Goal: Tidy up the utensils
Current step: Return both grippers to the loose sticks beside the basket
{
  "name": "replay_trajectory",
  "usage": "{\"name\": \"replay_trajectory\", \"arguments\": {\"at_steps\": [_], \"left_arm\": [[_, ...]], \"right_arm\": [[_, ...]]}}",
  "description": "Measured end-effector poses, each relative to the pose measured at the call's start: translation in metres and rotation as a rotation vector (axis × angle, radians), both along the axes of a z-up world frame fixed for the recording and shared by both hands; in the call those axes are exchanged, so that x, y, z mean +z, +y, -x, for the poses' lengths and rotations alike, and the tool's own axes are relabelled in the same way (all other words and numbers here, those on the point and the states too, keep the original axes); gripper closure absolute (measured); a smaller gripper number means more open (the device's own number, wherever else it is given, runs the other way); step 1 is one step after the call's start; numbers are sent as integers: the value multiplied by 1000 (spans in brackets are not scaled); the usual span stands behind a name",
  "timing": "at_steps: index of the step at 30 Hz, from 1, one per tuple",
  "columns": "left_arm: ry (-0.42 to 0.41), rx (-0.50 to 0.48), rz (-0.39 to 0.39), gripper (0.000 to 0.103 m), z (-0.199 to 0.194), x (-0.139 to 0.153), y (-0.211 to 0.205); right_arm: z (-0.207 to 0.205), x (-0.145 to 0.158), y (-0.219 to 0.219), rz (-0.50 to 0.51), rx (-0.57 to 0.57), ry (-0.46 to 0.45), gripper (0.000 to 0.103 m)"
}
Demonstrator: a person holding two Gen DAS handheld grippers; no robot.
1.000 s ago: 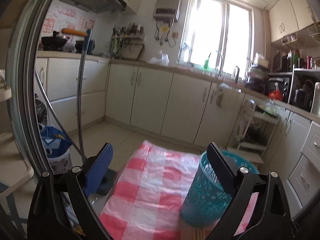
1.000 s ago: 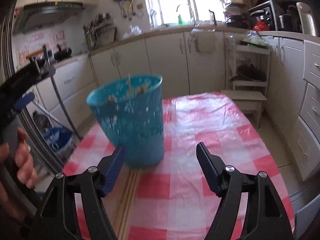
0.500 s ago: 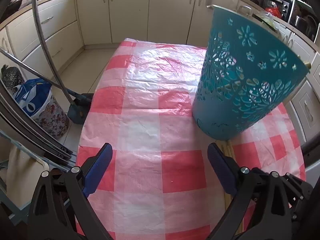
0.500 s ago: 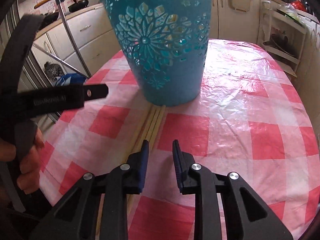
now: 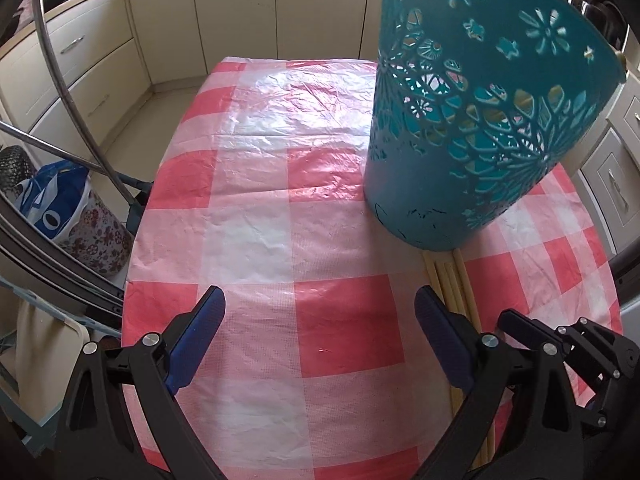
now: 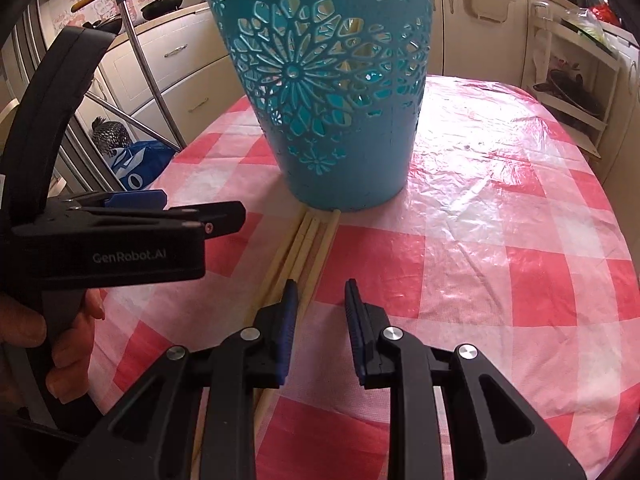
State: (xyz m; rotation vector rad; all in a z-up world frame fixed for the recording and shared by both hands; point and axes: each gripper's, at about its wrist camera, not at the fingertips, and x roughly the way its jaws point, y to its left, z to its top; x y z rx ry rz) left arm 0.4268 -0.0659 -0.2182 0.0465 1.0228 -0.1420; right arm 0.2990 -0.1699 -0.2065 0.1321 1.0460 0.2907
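Pale round chopsticks [image 6: 308, 236] are lying beside a perforated teal plastic basket [image 6: 332, 92].
Left gripper [image 5: 316, 344] is gaping wide; right gripper [image 6: 320, 300] fingers are standing narrowly apart, empty.

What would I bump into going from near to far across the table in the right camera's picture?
right tool → wooden chopsticks lying flat on the checkered tablecloth → teal basket standing at the chopsticks' far ends → cream kitchen cabinets behind the table.

Both grippers are black plastic with silver screws and blue-padded fingers [image 6: 287, 330]; the left gripper [image 6: 120, 240] bears white "GenRobot.AI" lettering, bare-skinned hand [image 6: 60, 344] beneath.
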Motion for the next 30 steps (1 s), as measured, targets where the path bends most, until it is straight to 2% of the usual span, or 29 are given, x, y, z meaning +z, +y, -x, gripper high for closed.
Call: {"name": "replay_trajectory", "arguments": {"at_steps": [3,10,22,30], "left_arm": [[4,-1,-8,11,0,-1,-1],[17,-21,-17,11,-1,-5,-5],[32,-92,-75,11,5,-12,-25],[27,-96,-29,11,7,-9,-26]], "right_arm": [[1,0,0,14,-1,2,79],[3,0,-6,45,-2,4,89],[2,2,-24,66,-26,21,90],[1,2,-27,62,-34,28,90]]}}
